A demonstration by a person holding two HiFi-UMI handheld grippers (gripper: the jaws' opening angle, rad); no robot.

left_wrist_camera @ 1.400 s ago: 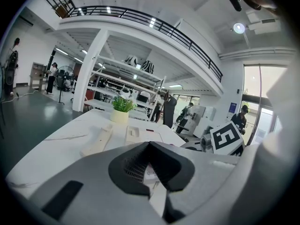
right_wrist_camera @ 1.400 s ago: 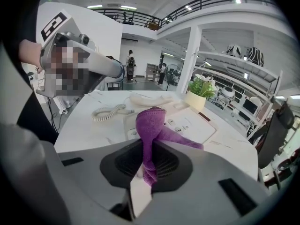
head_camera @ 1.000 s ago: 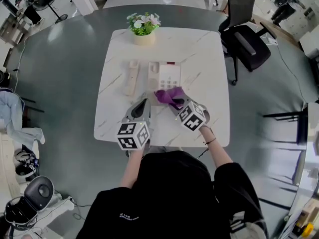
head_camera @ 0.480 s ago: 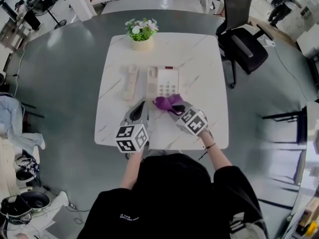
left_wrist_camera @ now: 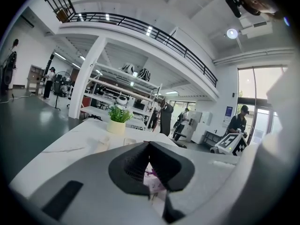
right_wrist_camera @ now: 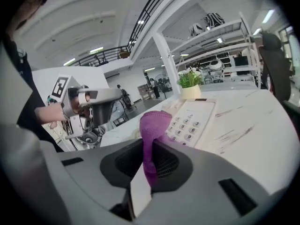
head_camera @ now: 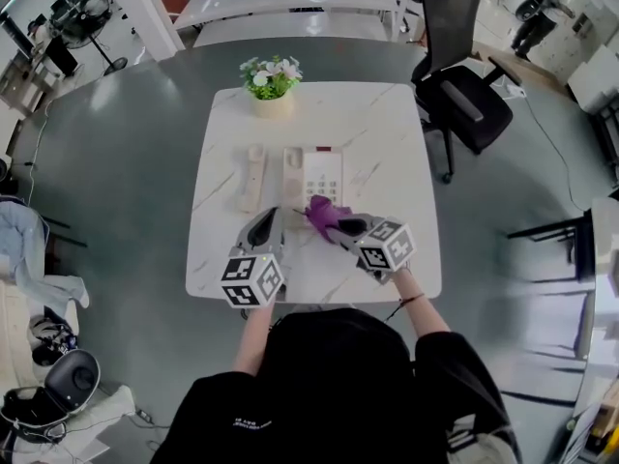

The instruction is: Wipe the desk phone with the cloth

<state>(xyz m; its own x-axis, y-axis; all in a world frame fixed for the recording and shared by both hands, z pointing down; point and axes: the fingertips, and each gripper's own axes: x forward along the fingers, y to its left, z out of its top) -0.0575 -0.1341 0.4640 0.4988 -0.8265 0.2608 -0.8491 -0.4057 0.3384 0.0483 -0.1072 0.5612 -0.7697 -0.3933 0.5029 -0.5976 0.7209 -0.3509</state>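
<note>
Table [head_camera: 387, 143]: it's slick marble and nothing pins the phone down. Push the wipe too hard and I'd expect the whole set to slide toward the far edge.

Phone [head_camera: 314, 174]: sits mid-table, keypad up, cradle empty. Drag across the keys and you could mash buttons or snag the cloth on them.

Handset [head_camera: 253, 177]: lies off the cradle, just left of the phone. I can't see the cord. If there is one, a sideways sweep may catch it and pull the handset along.

Left gripper [head_camera: 268, 222]: jaws are closed on nothing, parked near the phone's near-left corner. It isn't bracing the phone, so that's the cause of the slide risk. Consider steadying the base with it.

Right gripper [head_camera: 340, 223]: jaws are clamped on the purple cloth [head_camera: 324, 213]. The cloth sticks up past the tips, right at the phone's near edge. I can't tell if it touches yet. Only a narrow fold is pinched, so it could pull free under friction.

Around: an office chair [head_camera: 464, 95] stands off the far-right corner, well clear. A potted plant [head_camera: 270, 77] sits at the far edge behind the phone, and a long forward stroke heads toward it. Nothing blocks the path from cloth to keypad.
</note>
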